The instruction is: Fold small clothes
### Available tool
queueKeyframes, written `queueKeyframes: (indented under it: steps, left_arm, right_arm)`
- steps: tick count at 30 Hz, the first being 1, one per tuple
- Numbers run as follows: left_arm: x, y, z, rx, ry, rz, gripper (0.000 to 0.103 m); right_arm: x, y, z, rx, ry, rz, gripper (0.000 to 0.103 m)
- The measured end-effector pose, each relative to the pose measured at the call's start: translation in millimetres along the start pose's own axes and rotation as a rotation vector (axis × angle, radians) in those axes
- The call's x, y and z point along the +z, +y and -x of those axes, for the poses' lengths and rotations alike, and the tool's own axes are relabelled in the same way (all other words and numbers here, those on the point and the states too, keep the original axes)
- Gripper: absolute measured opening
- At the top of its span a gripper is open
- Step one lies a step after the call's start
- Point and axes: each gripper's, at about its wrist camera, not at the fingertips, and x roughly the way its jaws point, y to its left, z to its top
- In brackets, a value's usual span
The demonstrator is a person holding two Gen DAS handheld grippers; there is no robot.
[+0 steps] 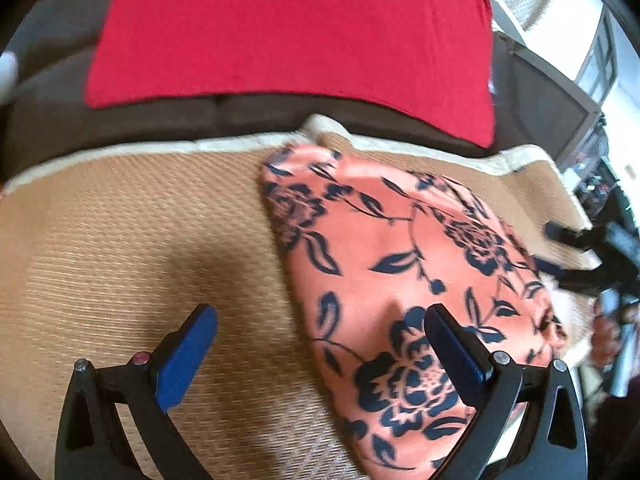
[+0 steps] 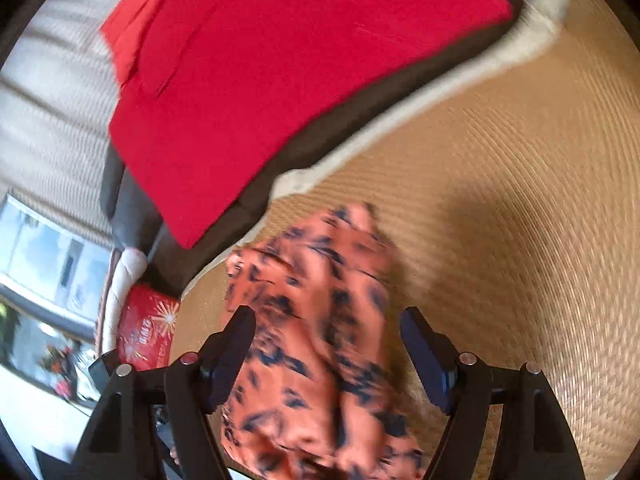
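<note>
1. Your landmark is the woven mat [image 1: 120, 240], tan with a cream border, and the coral floral garment [image 1: 392, 264] lies on its right part, folded into a rough wedge that narrows toward the mat's far edge.
2. Left of the garment the mat is bare and open; your left hand-held gripper [image 1: 320, 344] hangs there with its jaws wide apart, one blue pad [image 1: 188, 360] over bare mat, the other above the garment's near end, clamped on nothing.
3. Beyond the mat's far border runs a dark brown cushion edge [image 1: 240, 112], and on it lies a red cloth [image 1: 280, 32], flat and apart from the garment.
4. From the right wrist view, your right hand-held gripper [image 2: 328, 344] stands spread, jaws apart, with the garment lying between and below them; the pads do not press on it.
5. Off the mat's left side in that view sits a red printed packet [image 2: 146, 328], with a window [image 2: 48, 256] beyond.
6. That view is motion-blurred, so the garment's folds are hard to read, and its near end is cut off by the frame.
</note>
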Motion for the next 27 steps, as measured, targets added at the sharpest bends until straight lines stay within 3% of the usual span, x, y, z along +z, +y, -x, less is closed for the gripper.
queueKeyframes:
  steps: [3, 9, 10, 12, 14, 21, 27]
  left_arm:
    - [0, -4, -13, -0.044, 0.036, 0.021, 0.103]
    - [3, -13, -27, -0.126, 0.074, 0.028, 0.103]
    - [3, -14, -29, -0.133, 0.078, 0.024, 0.098]
    - [3, -16, -34, -0.16, 0.1, 0.026, 0.079]
    - [3, -13, -36, -0.159, 0.1, 0.039, 0.073]
    - [3, -10, -29, -0.158, 0.074, 0.041, 0.059]
    - [6, -7, -17, -0.15, 0.045, 0.033, 0.045]
  right_arm:
    - [-1, -27, -11, 0.051, 0.028, -0.08, 0.078]
    - [1, -37, -31, 0.162, 0.085, -0.083, 0.078]
    - [1, -34, -36, 0.174, 0.1, -0.07, 0.078]
    - [-1, -26, -47, 0.178, 0.128, -0.041, 0.078]
    - [-6, -17, -53, 0.187, 0.147, -0.001, 0.078]
    - [-22, 22, -74, 0.112, 0.127, 0.133, 0.075]
    - [-32, 47, -82, 0.043, 0.09, 0.221, 0.052]
